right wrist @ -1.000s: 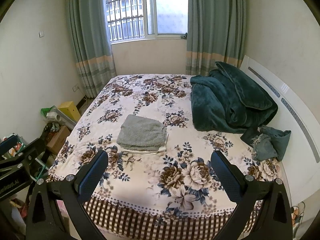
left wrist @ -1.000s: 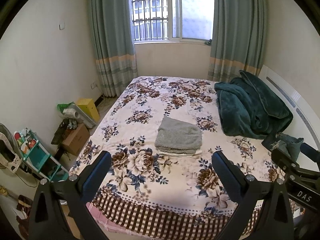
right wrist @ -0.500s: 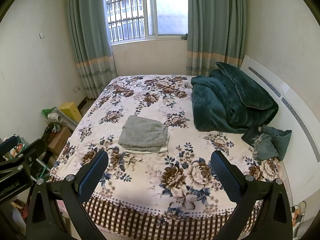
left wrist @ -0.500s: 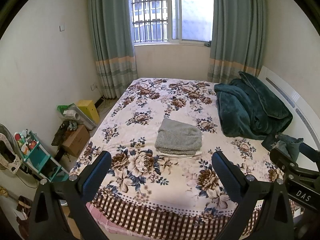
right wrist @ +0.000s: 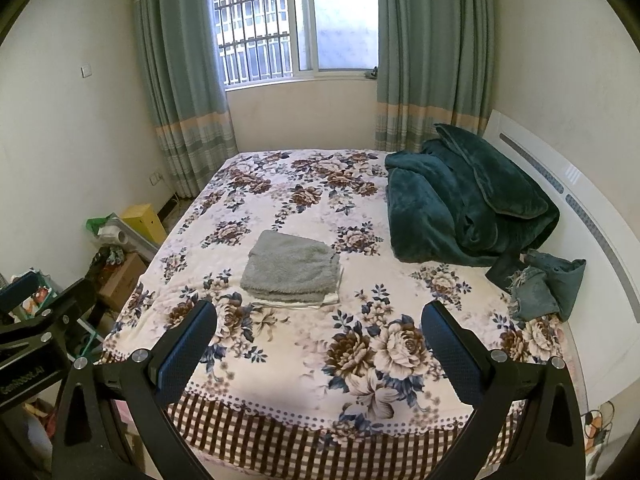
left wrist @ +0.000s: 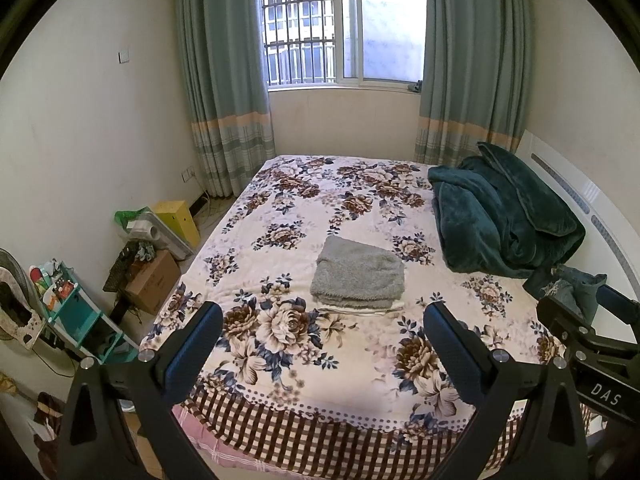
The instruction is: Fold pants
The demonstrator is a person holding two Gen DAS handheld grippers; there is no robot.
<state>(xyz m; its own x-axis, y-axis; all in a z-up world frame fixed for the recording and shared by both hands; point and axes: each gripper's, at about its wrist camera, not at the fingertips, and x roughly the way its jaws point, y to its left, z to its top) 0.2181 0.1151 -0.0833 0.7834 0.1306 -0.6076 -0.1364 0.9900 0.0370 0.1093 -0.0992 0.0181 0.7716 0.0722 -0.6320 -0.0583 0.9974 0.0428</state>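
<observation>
Grey fuzzy pants (left wrist: 357, 273) lie folded in a neat stack in the middle of the floral bed (left wrist: 320, 200); they also show in the right wrist view (right wrist: 292, 268). My left gripper (left wrist: 322, 340) is open and empty, held back from the foot of the bed. My right gripper (right wrist: 318, 336) is open and empty too, at the same distance. The right gripper's body shows at the right edge of the left wrist view (left wrist: 588, 344), and the left one at the left edge of the right wrist view (right wrist: 36, 328).
A dark green blanket (right wrist: 464, 204) is heaped at the right by the white headboard (right wrist: 568, 184). Crumpled jeans (right wrist: 540, 284) lie beside it. Boxes (left wrist: 154, 282) and a teal shelf (left wrist: 76, 316) stand on the floor at the left. Window and curtains are behind.
Both grippers have drawn back and risen slightly from the bed, so the bed sits a little lower in view. The pants have not moved.
</observation>
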